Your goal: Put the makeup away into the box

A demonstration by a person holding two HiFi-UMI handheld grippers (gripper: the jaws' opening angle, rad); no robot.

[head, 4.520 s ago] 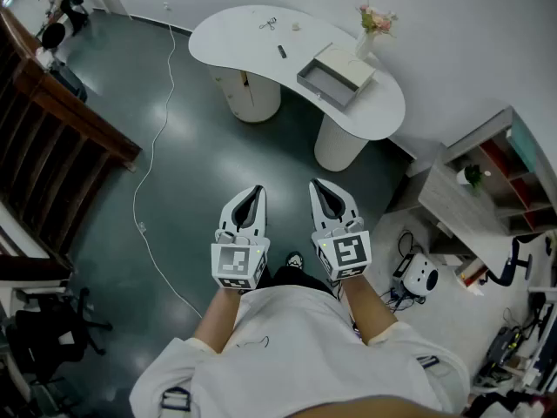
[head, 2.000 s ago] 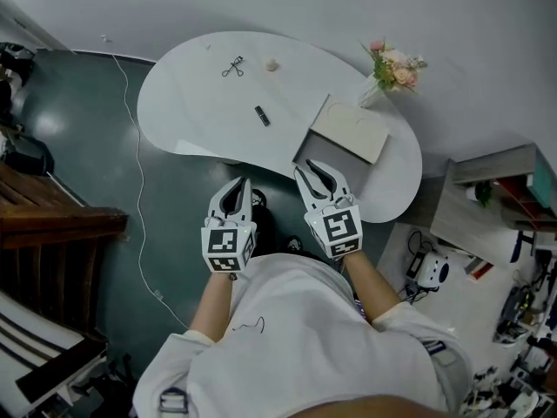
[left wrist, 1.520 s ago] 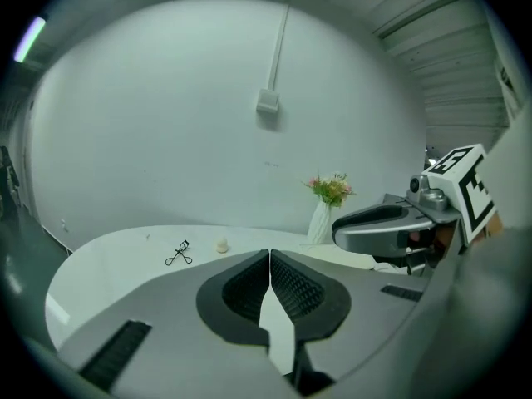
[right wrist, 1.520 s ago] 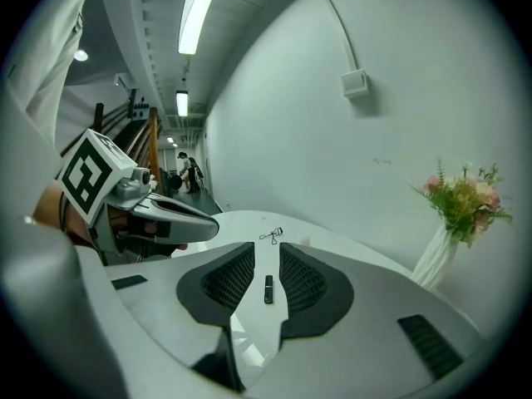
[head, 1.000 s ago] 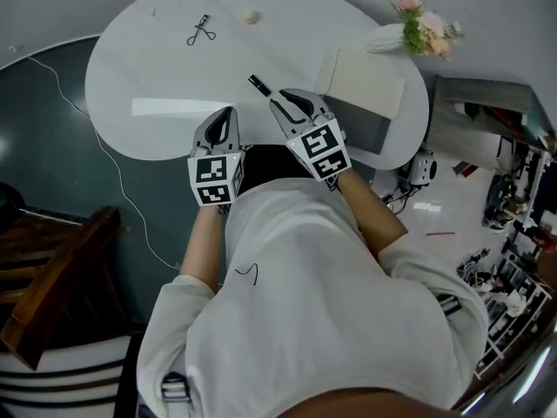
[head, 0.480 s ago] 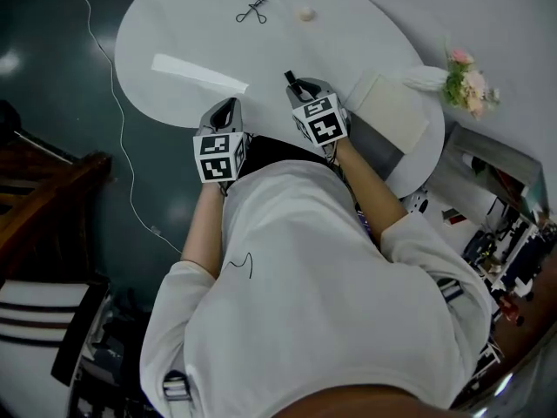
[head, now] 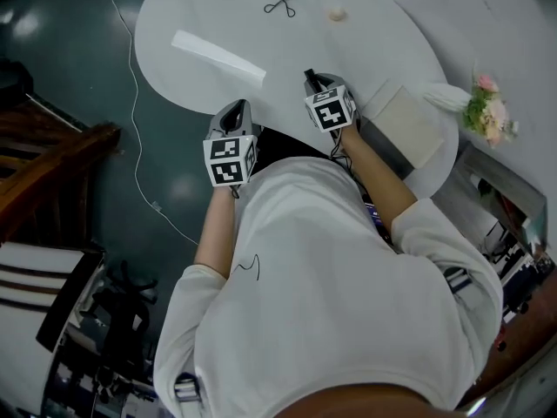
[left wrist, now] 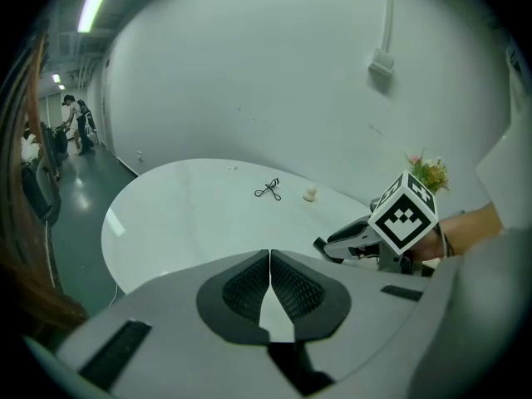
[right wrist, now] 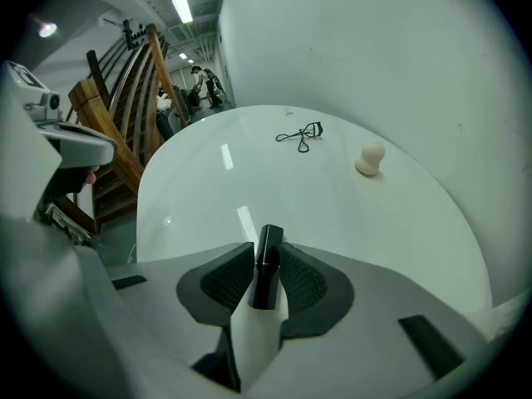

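Far left, on the dark floor: a wooden railing (head: 52, 159) and a white cable (head: 132, 103) that runs past the table's left edge, clear of the work.

The white, rounded table (head: 200, 16) carries all the task items.

Left claw (head: 233, 111): at the table's near edge, over bare surface. In the left gripper view its tips are pressed together with nothing between them.

Eyelash curler (head: 281, 5): lying flat at the table's far side, well apart from both claws.

Right claw (right wrist: 267, 249): tilted steeply down onto the table, just right of the left claw. Its jaws have just been opening and stand spread, straddling a black makeup tube (right wrist: 268, 264) that lies along the gap between the pads (I could not confirm that either pad presses on it). The tube is on the table, not in the box.

Small cream sponge (head: 337, 14): upright near the curler, to its right, beyond the right claw.

Box (head: 416, 129): at the table's right end, just beside the right claw; the person's right forearm passes along its near side.

Pink flowers (head: 490, 116): at the far right, beyond the box.
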